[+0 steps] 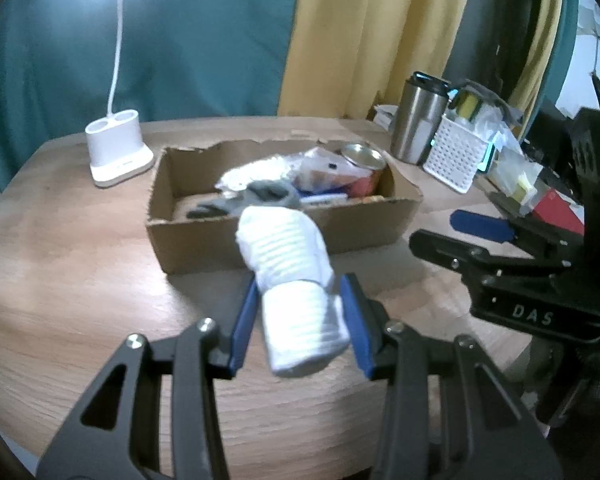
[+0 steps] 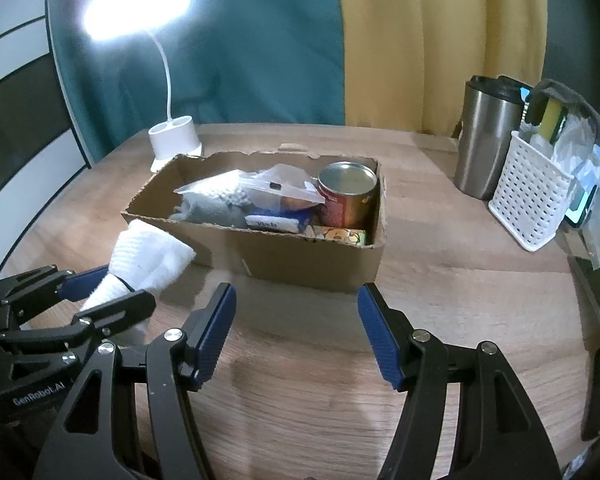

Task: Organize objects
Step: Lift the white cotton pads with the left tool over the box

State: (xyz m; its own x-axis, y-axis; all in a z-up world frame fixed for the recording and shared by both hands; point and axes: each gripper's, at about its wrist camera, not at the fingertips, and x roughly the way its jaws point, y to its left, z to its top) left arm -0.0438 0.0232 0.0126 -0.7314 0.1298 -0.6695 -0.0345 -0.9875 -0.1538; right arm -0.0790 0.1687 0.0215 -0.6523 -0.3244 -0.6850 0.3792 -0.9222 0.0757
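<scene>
White ribbed rolled sock hangs pinched in the left gripper, just short of the torn brown cardboard box, clear of the table. Beside the box, the right gripper gapes empty. Soft fabric could slip free or snag the box's near rim.

right claw: black arms with blue ribbed pads, spread apart, nothing between them, just bare wooden bench underneath
left claw: over on the left, clamped on a rolled white ribbed sock
box: open brown cardboard box mid-bench, sock is right by its near-left corner
in the box: round metal tin with red label, clear plastic bag, grey cloth
behind: white gooseneck desk lamp, lit
right side: steel travel mug next to a white perforated plastic basket
</scene>
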